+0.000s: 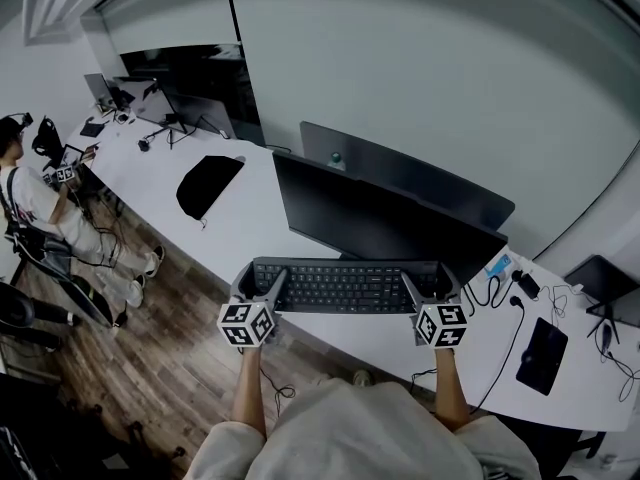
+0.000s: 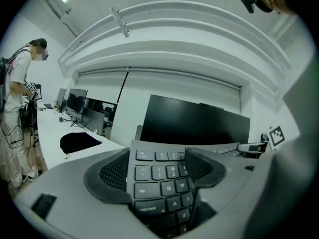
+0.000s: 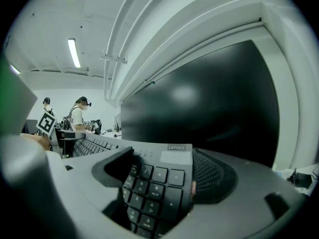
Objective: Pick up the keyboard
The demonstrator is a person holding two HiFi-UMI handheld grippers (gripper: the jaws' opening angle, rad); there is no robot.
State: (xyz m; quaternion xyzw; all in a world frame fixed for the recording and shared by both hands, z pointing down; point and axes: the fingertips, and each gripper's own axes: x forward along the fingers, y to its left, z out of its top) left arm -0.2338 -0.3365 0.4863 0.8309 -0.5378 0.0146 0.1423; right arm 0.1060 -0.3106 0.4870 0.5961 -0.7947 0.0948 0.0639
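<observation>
A black Lenovo keyboard (image 1: pixel 345 286) lies crosswise in front of the monitor, at the front edge of the white desk (image 1: pixel 150 183). My left gripper (image 1: pixel 262 276) is shut on its left end; in the left gripper view the pads (image 2: pixel 112 176) bracket the Esc, Tab and Caps Lock keys (image 2: pixel 157 176). At the opposite end my right gripper (image 1: pixel 425 280) is shut on the number pad (image 3: pixel 159 183), one jaw over the keys and the other at the outer edge. The frames do not show whether the keyboard touches the desk.
A dark monitor (image 1: pixel 380 223) stands right behind the keyboard, with a second screen (image 1: pixel 420 173) behind it. A black cloth (image 1: pixel 208 183) lies to the left. Cables (image 1: pixel 500 293) and a black mouse pad (image 1: pixel 542 356) are on the right. A person (image 1: pixel 40 208) sits far left.
</observation>
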